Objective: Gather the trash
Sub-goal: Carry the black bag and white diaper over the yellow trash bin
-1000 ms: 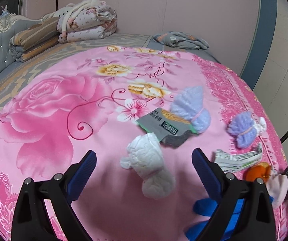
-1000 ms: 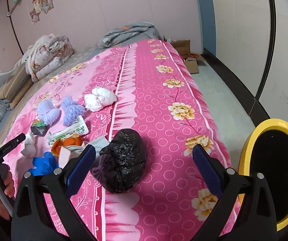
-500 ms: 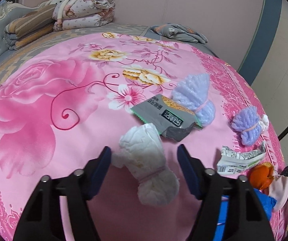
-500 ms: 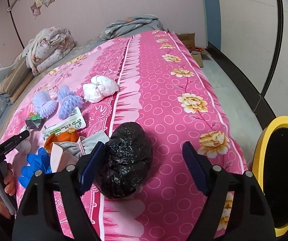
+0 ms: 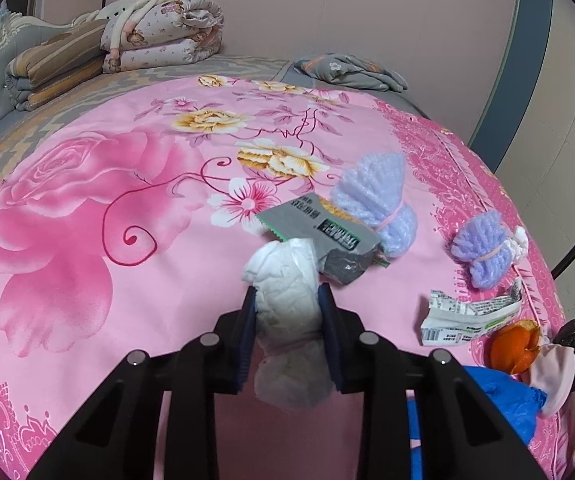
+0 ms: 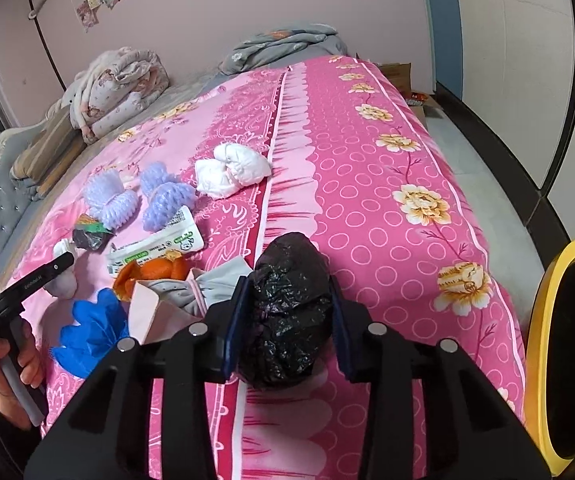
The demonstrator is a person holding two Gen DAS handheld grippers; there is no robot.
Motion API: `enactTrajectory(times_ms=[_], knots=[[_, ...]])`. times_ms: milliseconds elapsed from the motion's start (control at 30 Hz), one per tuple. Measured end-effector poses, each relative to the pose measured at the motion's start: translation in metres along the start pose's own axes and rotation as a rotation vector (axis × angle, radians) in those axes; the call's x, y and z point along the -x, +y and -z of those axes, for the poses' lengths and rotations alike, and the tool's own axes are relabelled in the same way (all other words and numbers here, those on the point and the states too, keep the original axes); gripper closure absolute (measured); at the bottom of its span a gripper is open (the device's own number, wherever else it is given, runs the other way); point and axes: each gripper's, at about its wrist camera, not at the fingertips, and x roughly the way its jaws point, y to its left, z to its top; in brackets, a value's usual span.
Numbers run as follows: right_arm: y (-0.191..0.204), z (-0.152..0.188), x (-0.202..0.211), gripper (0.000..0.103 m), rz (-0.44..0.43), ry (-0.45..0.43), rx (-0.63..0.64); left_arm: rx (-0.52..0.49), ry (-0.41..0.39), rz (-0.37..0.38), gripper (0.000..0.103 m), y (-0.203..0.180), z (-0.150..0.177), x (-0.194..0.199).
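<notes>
Both tongs are loaded here. Left tongs (image 5: 287, 320) are squeezed onto a crumpled white wad (image 5: 287, 320) on the pink bed (image 5: 107, 220), just in front of the grey wrapper (image 5: 319, 232). Right tongs (image 6: 289, 316) are clamped around a black trash bag (image 6: 291, 308), with the yellow bin (image 6: 543, 344) off to its right.

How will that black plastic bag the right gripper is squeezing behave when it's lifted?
The black bag looks crinkled and bulging, so it will probably deform between the right gripper fingers. Likely light; its glossy film might slip.
</notes>
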Motion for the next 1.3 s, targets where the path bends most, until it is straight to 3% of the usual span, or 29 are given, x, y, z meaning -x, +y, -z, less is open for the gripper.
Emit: enactTrajectory(times_ms=[300, 600, 900, 1300], knots=[[0.001, -0.006, 0.042, 0.068, -0.019, -0.074, -0.001, -0.006, -0.053, 0.011, 0.075, -0.006, -0.008, 0.033], [0.002, -0.011, 0.115, 0.068, -0.026, -0.210, 0.003, -0.042, -0.133, 0.050, 0.075, -0.035, -0.017, 0.091], [-0.007, -0.013, 0.190, 0.068, -0.009, -0.357, -0.002, -0.067, -0.212, 0.127, 0.075, -0.084, -0.029, 0.155], [-0.065, -0.012, 0.274, 0.067, 0.054, -0.494, -0.086, -0.158, -0.269, 0.254, 0.075, -0.170, -0.033, 0.205]])
